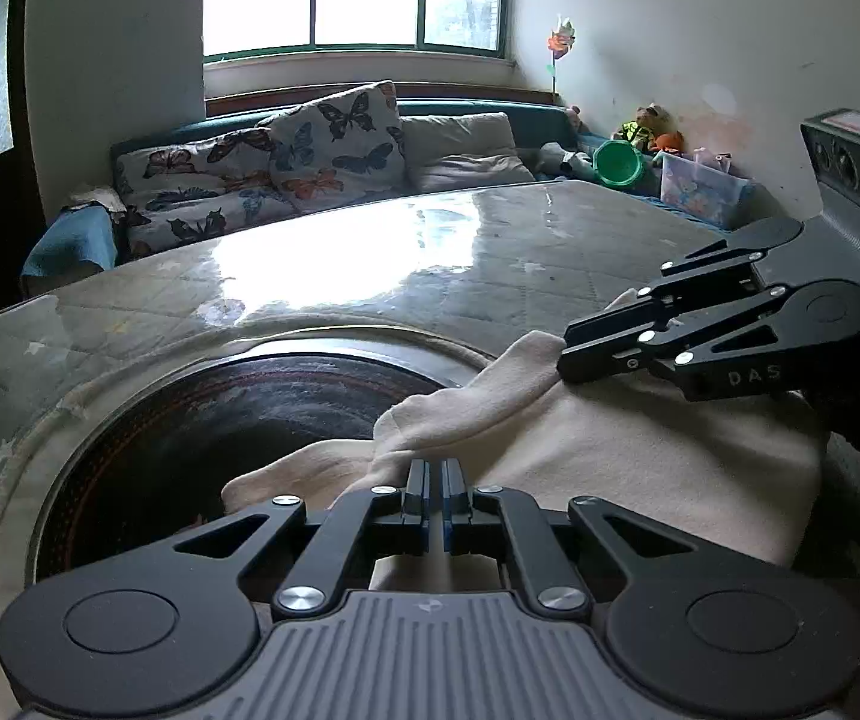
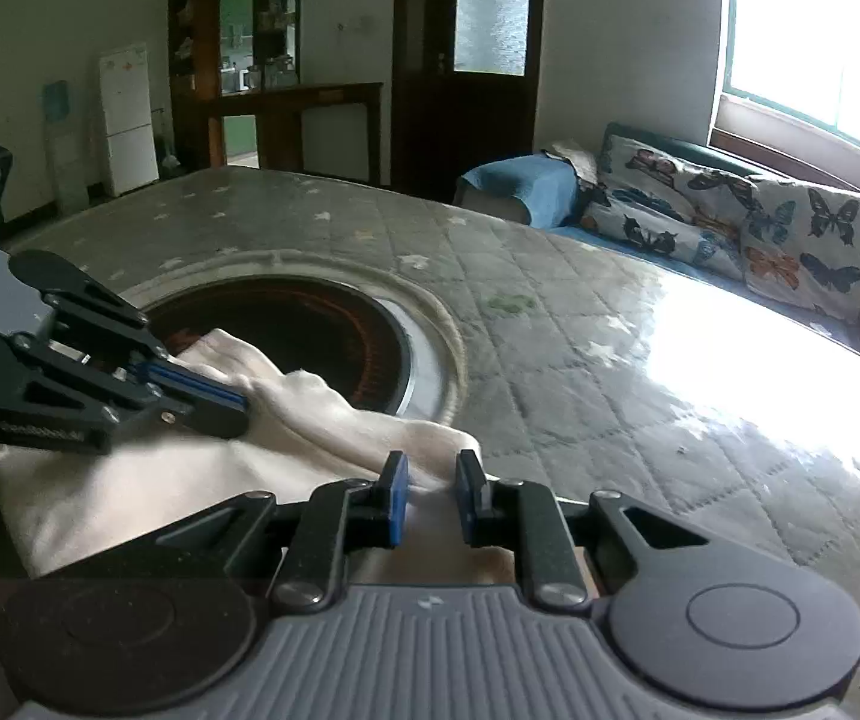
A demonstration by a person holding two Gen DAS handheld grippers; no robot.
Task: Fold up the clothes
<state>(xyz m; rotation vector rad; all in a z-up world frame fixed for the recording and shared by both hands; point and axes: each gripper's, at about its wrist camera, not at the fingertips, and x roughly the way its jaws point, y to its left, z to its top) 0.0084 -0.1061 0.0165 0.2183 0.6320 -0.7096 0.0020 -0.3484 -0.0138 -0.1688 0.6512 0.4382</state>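
Observation:
A cream garment [image 1: 610, 450] lies bunched at the near edge of the table, and part of it hangs over a round dark recess [image 1: 219, 420]. My left gripper [image 1: 436, 471] is shut on a raised fold of the garment. In the right wrist view the left gripper [image 2: 240, 405] comes in from the left, its blue pads clamped on the cloth [image 2: 159, 480]. My right gripper [image 2: 433, 468] stands slightly open over the garment's right corner. Cloth lies between its fingers, with a gap at each pad. From the left wrist view the right gripper [image 1: 568, 354] rests on the garment's far edge.
The table top [image 1: 369, 264] is quilted grey under a glossy sheet with bright window glare. Behind it is a sofa with butterfly cushions [image 1: 309, 150], a green bucket [image 1: 619, 165] and a plastic box [image 1: 700, 189]. A white fridge [image 2: 126, 117] stands far off.

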